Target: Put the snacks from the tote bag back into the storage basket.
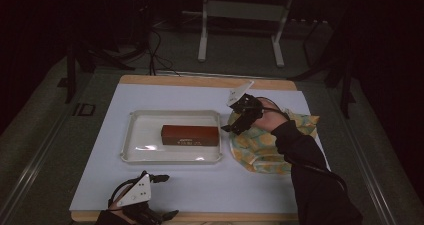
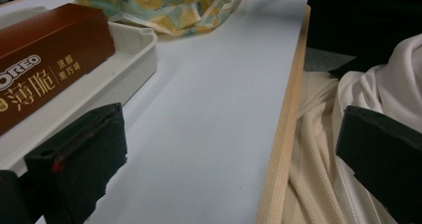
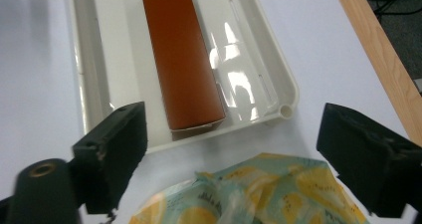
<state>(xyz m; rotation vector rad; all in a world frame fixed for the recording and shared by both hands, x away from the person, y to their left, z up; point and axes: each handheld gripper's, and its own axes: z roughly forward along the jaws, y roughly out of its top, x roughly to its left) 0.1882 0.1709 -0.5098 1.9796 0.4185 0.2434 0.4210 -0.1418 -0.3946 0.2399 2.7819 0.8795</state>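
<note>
Left gripper view alone reads "OREO" on the brown box (image 2: 47,50); both grippers' jaws gape, holding nothing.

Box (image 1: 190,135) in tray (image 1: 131,150) (mid-table), crumpled bag (image 1: 255,147) just right of it, both on mat (image 1: 200,185).

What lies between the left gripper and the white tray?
Bare white table cover separates the left gripper from the white tray, as the high view shows.
</note>
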